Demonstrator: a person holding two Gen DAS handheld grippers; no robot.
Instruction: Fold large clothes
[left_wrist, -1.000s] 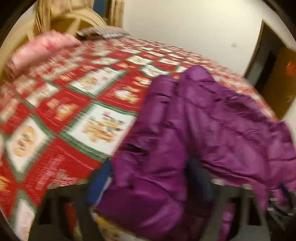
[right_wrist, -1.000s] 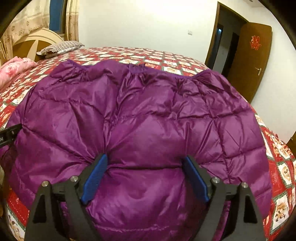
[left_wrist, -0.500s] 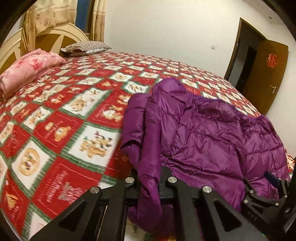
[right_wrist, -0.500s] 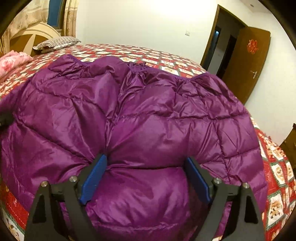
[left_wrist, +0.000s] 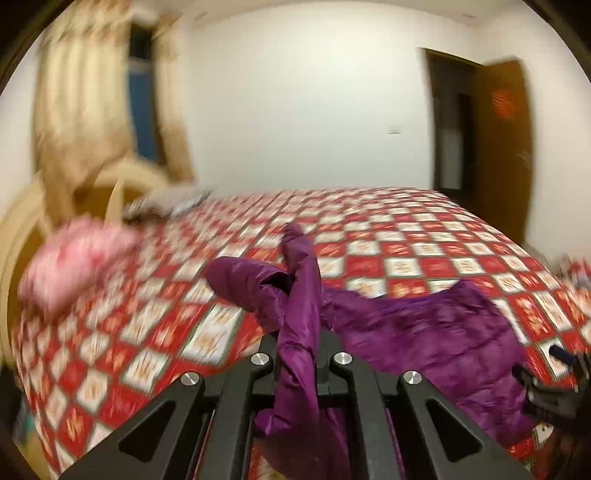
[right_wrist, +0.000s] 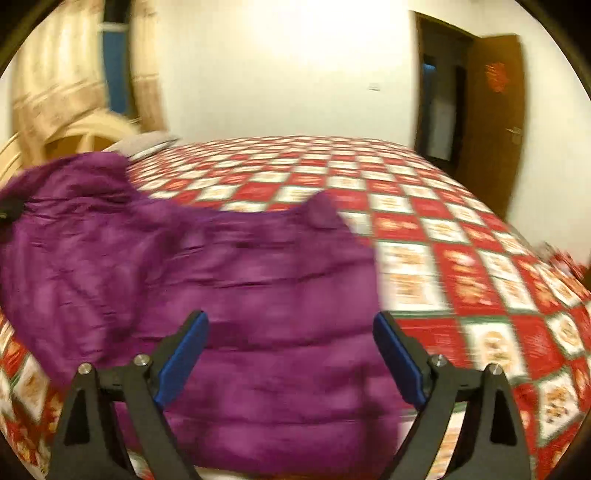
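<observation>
One fold barely begun, most left. Left gripper (left_wrist: 299, 354) clamped on jacket (left_wrist: 424, 343) sleeve, lifted off bed (left_wrist: 406, 236). Right gripper (right_wrist: 291, 358) jaws wide, seemingly just above jacket body, widening lately, gripping nothing. Jacket rumpled at near edge.

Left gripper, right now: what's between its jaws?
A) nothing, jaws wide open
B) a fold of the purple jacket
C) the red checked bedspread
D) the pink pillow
B: in the left wrist view the left gripper is closed on a strip of the purple jacket, which runs up between its jaws, clear of the bedspread.
</observation>
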